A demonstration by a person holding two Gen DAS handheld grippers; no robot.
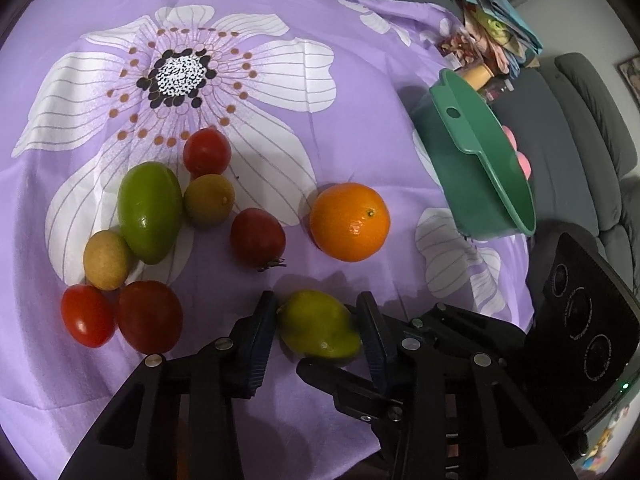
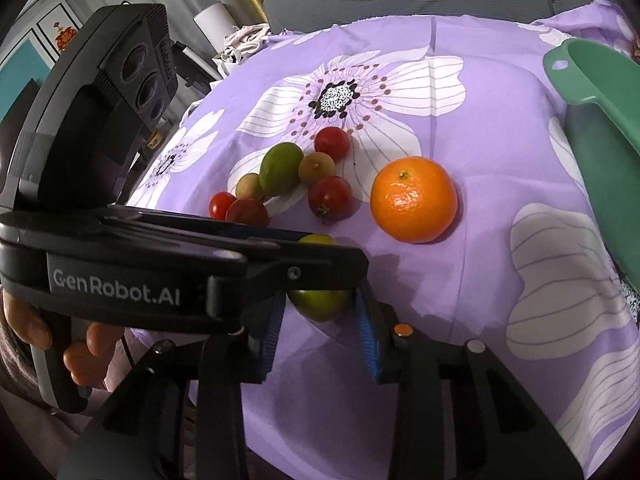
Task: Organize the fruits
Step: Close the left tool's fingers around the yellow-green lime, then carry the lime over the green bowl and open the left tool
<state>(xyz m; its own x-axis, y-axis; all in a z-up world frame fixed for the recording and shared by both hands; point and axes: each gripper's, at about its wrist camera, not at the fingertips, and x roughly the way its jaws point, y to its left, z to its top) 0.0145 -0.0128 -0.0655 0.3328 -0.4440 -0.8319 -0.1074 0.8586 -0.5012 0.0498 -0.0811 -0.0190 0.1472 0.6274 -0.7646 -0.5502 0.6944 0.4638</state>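
My left gripper has its pads against both sides of a small green mango lying on the purple flowered cloth. That mango also shows in the right wrist view, partly hidden by the left gripper's body. My right gripper is open just behind it, its blue pads beside the fruit without pressing it. An orange lies ahead. A cluster of red tomatoes, a large green mango and small brownish fruits lies to the left.
A green plastic bowl stands at the cloth's right edge. A grey sofa lies beyond it, and clutter sits at the back right. The cloth's front edge drops off close to the grippers.
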